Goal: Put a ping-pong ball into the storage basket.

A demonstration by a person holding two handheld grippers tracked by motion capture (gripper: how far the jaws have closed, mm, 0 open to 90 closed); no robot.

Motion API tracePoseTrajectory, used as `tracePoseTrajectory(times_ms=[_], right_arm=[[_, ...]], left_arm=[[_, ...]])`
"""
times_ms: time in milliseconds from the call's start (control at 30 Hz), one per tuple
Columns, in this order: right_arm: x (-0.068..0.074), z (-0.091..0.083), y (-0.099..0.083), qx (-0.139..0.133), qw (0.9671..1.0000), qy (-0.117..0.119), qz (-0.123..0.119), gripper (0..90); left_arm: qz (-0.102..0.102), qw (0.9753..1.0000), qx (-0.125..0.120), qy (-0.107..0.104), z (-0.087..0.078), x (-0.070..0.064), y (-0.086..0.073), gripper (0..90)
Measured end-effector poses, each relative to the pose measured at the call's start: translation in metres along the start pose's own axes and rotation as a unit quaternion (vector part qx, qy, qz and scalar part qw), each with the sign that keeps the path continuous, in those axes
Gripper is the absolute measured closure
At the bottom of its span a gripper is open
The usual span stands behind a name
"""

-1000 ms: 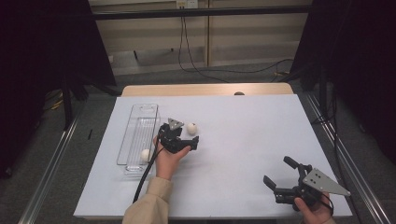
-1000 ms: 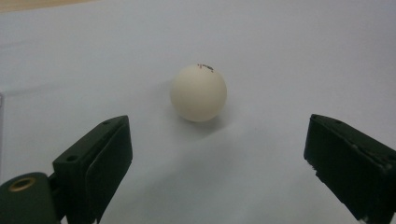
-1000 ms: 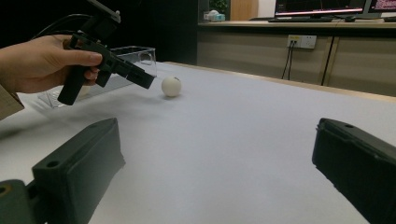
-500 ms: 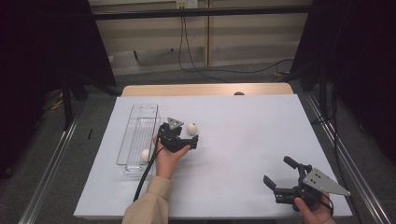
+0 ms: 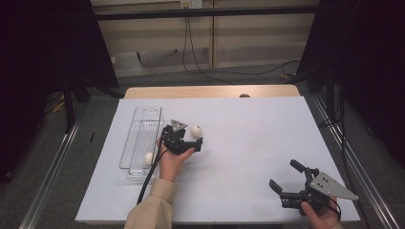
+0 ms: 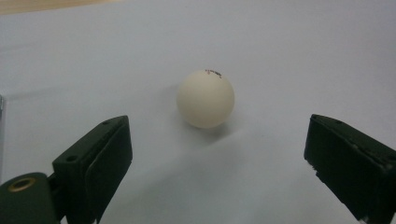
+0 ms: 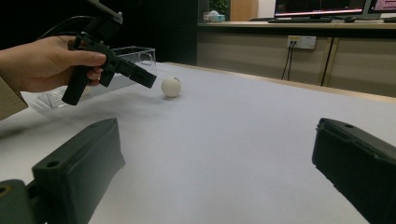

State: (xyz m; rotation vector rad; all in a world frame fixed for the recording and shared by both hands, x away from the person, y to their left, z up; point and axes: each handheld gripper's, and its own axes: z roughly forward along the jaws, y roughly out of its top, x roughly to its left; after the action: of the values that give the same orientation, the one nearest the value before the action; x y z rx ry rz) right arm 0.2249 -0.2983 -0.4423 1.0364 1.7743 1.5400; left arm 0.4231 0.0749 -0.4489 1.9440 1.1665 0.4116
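1. One ball (image 5: 196, 130) lies loose on the table (image 5: 248, 143), just right of the tray (image 5: 142, 138); another ball (image 5: 149, 158) already sits in the tray's near end.
2. Left gripper (image 5: 184, 138), jaws spread, reaches for the loose ball; grasping and placing remain.
3. Right gripper (image 5: 292, 183) rests open, far right of the tray.
4. Left gripper view shows print atop the ball (image 6: 205, 99); the high view cannot.

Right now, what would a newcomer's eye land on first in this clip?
Probably the white ball lying on the white table, just ahead of the left gripper, whose fingers stand wide open. Beside it, a clear tray holds a second ball, while the right gripper waits open near the front edge.
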Motion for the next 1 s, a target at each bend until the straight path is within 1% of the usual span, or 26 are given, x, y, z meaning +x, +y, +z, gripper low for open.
tracePoseTrajectory(times_ms=[67, 133, 333, 433, 500, 533, 600, 633, 733, 767, 833, 1000], right_arm=[[0.0, 0.0, 0.0, 0.0, 1.0, 0.0, 0.0, 1.0], [0.0, 0.0, 0.0, 0.0, 1.0, 0.0, 0.0, 1.0], [0.0, 0.0, 0.0, 0.0, 1.0, -0.001, 0.001, 1.0], [0.0, 0.0, 0.0, 0.0, 1.0, -0.001, 0.0, 1.0], [0.0, 0.0, 0.0, 0.0, 1.0, -0.001, 0.001, 1.0], [0.0, 0.0, 0.0, 0.0, 1.0, -0.001, 0.0, 1.0], [0.0, 0.0, 0.0, 0.0, 1.0, -0.001, 0.001, 1.0], [0.0, 0.0, 0.0, -0.001, 1.0, -0.001, 0.001, 1.0], [-0.001, 0.0, 0.0, -0.002, 1.0, -0.002, 0.003, 1.0], [-0.001, 0.0, 0.0, -0.001, 1.0, -0.002, 0.003, 1.0], [-0.001, 0.0, 0.0, -0.001, 1.0, -0.002, 0.003, 1.0], [0.0, 0.0, 0.0, -0.001, 1.0, -0.002, 0.002, 0.9]], left_arm=[[0.0, 1.0, 0.001, 0.0, 0.0, 0.001, 0.0, 7.7], [-0.003, 1.0, -0.005, 0.001, 0.001, 0.001, 0.0, 7.7], [-0.002, 1.0, 0.0, 0.002, 0.002, 0.002, 0.0, 7.7], [0.003, 1.0, 0.004, 0.002, 0.003, 0.002, 0.002, 7.6], [0.003, 1.0, 0.005, 0.0, 0.004, 0.001, 0.003, 7.5], [0.0, 1.0, 0.003, 0.0, 0.005, 0.001, 0.003, 7.6], [-0.003, 1.0, 0.002, 0.004, 0.006, 0.002, 0.004, 7.6], [-0.001, 1.0, 0.006, 0.004, 0.007, 0.003, 0.004, 7.5], [-0.001, 1.0, 0.008, 0.004, 0.009, 0.003, 0.003, 7.6], [-0.003, 1.0, 0.006, 0.004, 0.01, 0.002, 0.004, 7.6], [0.002, 1.0, 0.006, 0.002, 0.01, 0.0, 0.005, 7.5], [0.006, 1.0, 0.006, 0.0, 0.013, -0.004, 0.008, 7.6]])
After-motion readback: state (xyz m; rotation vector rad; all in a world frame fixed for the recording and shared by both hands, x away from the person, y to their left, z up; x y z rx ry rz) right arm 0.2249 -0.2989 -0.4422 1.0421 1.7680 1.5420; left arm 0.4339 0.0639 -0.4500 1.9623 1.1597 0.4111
